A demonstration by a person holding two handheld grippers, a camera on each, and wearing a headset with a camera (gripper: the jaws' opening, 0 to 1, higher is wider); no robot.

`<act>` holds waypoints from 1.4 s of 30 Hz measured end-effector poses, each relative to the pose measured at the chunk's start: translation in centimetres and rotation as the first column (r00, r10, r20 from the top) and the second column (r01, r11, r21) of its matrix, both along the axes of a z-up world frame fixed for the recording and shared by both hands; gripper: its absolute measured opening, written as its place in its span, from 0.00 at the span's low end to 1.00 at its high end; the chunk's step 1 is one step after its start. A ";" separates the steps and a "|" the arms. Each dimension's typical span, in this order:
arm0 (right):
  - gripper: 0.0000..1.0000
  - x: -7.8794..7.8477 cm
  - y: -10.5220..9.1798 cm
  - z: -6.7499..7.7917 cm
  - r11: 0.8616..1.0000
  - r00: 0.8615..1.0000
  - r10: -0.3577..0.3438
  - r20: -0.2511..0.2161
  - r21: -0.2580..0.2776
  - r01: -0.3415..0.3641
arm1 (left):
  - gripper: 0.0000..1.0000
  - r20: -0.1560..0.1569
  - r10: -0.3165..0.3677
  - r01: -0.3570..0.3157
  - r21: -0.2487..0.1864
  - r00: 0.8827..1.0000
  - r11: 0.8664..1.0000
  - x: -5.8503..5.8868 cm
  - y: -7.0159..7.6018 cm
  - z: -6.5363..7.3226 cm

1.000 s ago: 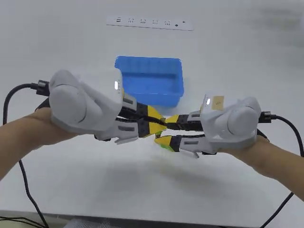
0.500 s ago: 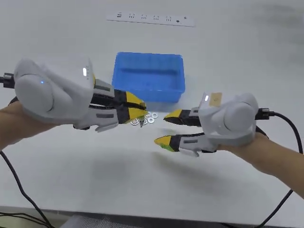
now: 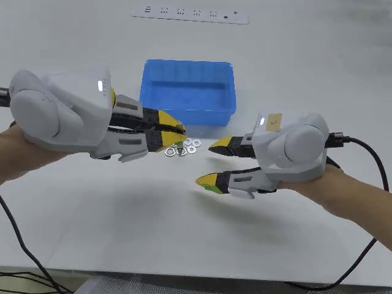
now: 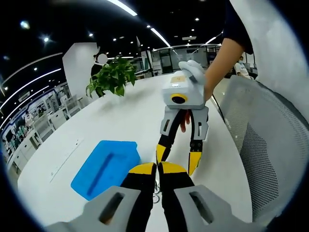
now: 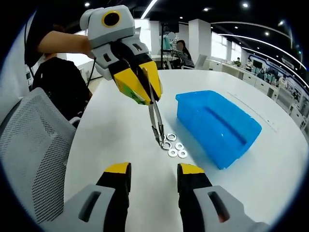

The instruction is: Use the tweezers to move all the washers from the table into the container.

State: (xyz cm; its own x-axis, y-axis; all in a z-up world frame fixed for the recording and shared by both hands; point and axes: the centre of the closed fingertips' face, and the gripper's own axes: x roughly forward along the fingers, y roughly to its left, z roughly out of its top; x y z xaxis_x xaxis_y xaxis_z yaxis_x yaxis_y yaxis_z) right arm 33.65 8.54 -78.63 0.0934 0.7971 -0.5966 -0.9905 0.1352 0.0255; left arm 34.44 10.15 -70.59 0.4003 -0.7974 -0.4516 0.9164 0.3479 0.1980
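Observation:
Several silver washers (image 3: 184, 147) lie in a small cluster on the white table, just in front of the blue container (image 3: 187, 92). My left gripper (image 3: 177, 136) is shut on metal tweezers (image 5: 155, 118), which slant down with their tips at the near edge of the washers (image 5: 172, 145). My right gripper (image 3: 206, 163) hovers open to the right of the washers, with nothing between its jaws. In the right gripper view the left gripper (image 5: 140, 84) hangs above the cluster, beside the container (image 5: 217, 125). The right gripper (image 4: 177, 157) faces me in the left gripper view.
A white power strip (image 3: 190, 13) lies at the far edge of the table (image 3: 153, 220). A grey mesh chair (image 5: 34, 145) stands beside the table. Cables trail from both grippers. A potted plant (image 4: 112, 77) and people are in the background.
The two grippers, jaws together a second ago, have drawn apart. The left one went left with the tweezers, uncovering the washers; it now holds the tips at them.

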 end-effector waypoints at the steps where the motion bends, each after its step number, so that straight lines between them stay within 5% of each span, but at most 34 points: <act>1: 0.39 0.0 0.0 0.0 1.000 1.000 -0.002 -0.002 0.000 0.002 | 0.06 0.004 0.001 -0.001 -0.005 1.000 1.000 0.1 0.0 0.1; 19: 0.39 0.2 0.8 -0.2 1.000 1.000 -0.005 -0.029 0.011 0.005 | 0.06 -0.042 0.028 -0.031 -0.066 0.999 0.997 0.6 0.5 -0.3; 21: 0.39 0.2 0.9 -0.1 1.000 1.000 -0.005 -0.030 0.015 0.005 | 0.06 -0.057 0.036 -0.039 -0.057 0.998 0.998 0.9 0.7 -0.3; 24: 0.39 0.4 1.2 0.1 1.000 1.000 -0.003 -0.027 0.021 0.003 | 0.06 -0.119 0.067 -0.075 -0.059 0.991 0.995 1.3 1.2 -0.4; 28: 0.39 0.9 1.8 0.4 1.000 1.000 -0.001 -0.023 0.030 0.001 | 0.06 -0.141 0.078 -0.086 -0.054 0.987 0.995 1.3 1.3 -0.5; 42: 0.25 1.2 5.2 1.6 0.992 0.994 0.109 0.011 0.059 -0.110 | 0.07 -0.156 0.060 -0.064 -0.024 0.986 0.998 0.5 1.1 -0.9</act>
State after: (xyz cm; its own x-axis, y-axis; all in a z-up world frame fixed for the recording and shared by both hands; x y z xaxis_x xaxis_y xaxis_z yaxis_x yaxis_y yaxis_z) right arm 34.86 13.77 -77.06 0.0085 0.8367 -0.5477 -0.9995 0.0246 0.0221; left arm 34.96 11.28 -71.46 0.3766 -0.7869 -0.4888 0.9116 0.4087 0.0443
